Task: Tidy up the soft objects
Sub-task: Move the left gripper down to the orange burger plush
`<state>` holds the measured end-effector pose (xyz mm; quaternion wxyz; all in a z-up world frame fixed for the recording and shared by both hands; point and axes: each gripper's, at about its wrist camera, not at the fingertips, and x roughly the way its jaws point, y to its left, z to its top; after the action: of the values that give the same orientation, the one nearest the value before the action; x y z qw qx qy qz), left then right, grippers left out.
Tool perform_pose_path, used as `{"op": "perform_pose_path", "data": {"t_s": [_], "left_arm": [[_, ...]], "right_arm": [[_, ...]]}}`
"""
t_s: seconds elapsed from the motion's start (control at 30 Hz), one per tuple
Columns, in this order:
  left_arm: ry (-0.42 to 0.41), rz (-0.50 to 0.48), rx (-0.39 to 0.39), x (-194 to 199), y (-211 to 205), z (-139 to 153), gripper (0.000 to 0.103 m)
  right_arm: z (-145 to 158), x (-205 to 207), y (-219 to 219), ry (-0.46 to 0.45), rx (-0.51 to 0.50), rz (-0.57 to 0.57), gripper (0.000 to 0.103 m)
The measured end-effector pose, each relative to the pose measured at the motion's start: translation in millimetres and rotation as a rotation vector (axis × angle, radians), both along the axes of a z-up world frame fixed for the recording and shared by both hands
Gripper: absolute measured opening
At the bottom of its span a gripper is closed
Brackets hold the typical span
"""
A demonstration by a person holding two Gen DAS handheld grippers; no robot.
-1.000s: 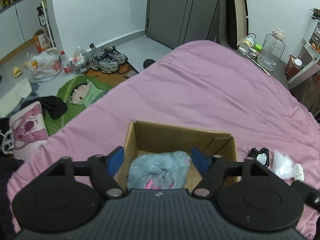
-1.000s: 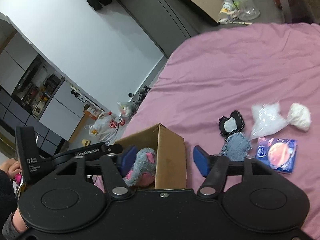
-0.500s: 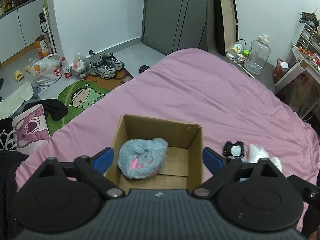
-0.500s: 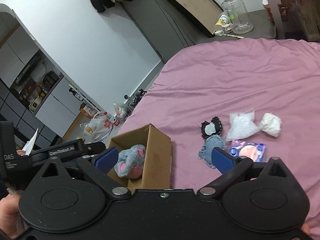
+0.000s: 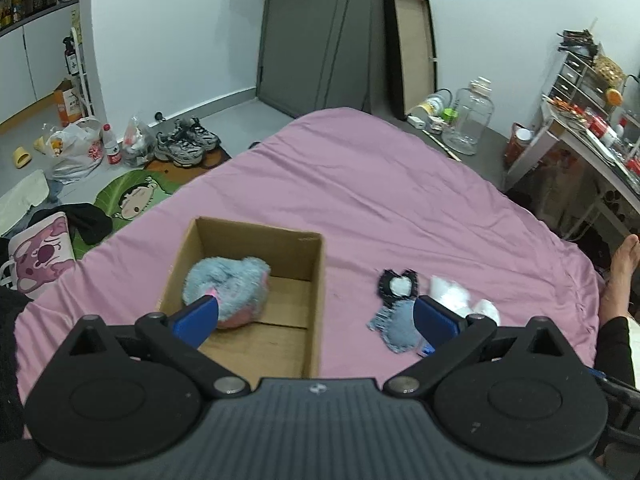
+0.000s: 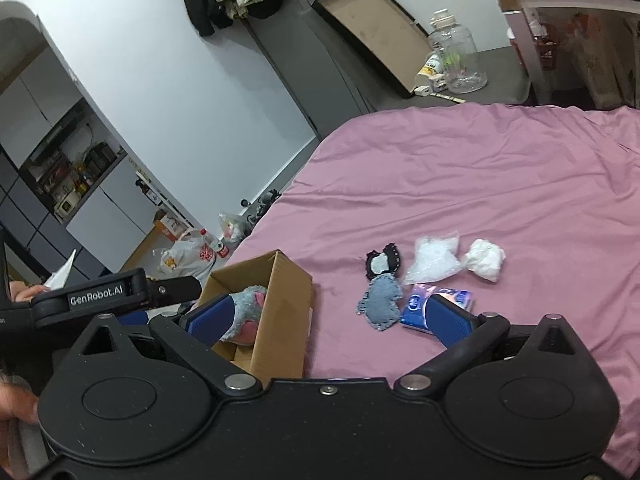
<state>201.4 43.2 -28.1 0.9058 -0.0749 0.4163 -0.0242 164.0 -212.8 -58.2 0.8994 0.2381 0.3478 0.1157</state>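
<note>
A fluffy grey-blue and pink plush (image 5: 228, 280) lies loose in the open cardboard box (image 5: 256, 228) on the pink bed. My left gripper (image 5: 316, 314) hovers above and behind the box, its jaws opening with nothing between them. In the right wrist view my right gripper (image 6: 328, 316) is open and empty, with the box (image 6: 288, 304) and the plush (image 6: 248, 308) at its left. To the right of the box lie a denim patch (image 6: 380, 300), a black-and-white patch (image 6: 380, 264), a clear plastic bag (image 6: 434, 258), a white wad (image 6: 484, 260) and a blue tissue pack (image 6: 416, 304).
The pink bedspread (image 5: 380, 184) stretches away beyond the box. Shoes (image 5: 186, 146), plastic bags (image 5: 76, 152) and a green mat (image 5: 136, 196) lie on the floor to the left. A glass jar (image 5: 468, 120) and a desk (image 5: 580, 144) stand at the far right. A person's foot (image 5: 624, 272) rests by the bed's right edge.
Both grippers drew back and up from the box and their jaws spread wide. The plush, earlier between the fingers, now lies free in the box.
</note>
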Motion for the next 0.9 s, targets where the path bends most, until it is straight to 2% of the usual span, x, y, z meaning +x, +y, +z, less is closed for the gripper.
{"op": "perform_pose_path", "data": {"t_s": [0.2, 0.57, 0.9], "left_arm": [[-0.013, -0.018, -0.01, -15, -19, 5, 0.103], [-0.041, -0.016, 0.041, -38, -50, 7, 0.103], [-0.018, 0.015, 0.044, -47, -76, -4, 0.103]], "right_arm": [[-5, -11, -17, 0.013, 0.002, -0.016, 0.103], [-15, -24, -48, 0.026, 0.036, -0.03, 0.103], [-20, -35, -82, 0.036, 0.104, -0.061, 0.103]]}}
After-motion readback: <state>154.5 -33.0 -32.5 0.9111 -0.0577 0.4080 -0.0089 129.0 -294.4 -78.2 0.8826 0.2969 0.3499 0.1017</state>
